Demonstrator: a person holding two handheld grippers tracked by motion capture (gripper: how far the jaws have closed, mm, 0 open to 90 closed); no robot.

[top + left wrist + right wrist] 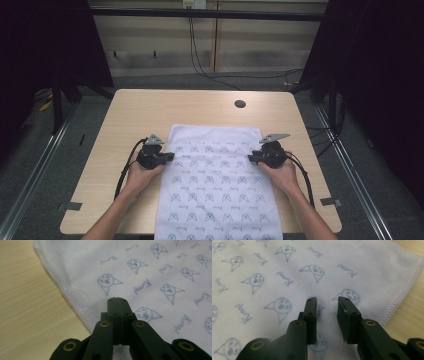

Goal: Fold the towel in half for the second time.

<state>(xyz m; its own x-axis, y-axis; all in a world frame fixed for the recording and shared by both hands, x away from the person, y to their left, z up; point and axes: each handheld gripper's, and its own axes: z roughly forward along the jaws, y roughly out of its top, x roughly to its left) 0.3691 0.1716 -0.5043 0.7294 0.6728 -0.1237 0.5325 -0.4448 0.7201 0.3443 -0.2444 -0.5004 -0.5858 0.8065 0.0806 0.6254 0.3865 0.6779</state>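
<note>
A white cloth (215, 185) printed with small blue faces and words lies flat on the wooden table (150, 110), its near end hanging over the front edge. My left gripper (170, 156) sits at the cloth's left hem. In the left gripper view its jaws (116, 300) are shut tight together just over the cloth (155, 270); whether fabric is pinched between them I cannot tell. My right gripper (251, 159) is at the right hem. Its jaws (327, 302) stand apart with the cloth (274, 270) lying in the gap, the pads not pressing on it.
A round cable hole (240, 104) is in the table's far half. Bare wood lies beside both hems (25, 302) (409, 315). Black cables (200, 60) run along the floor behind the table, and dark curtains flank it.
</note>
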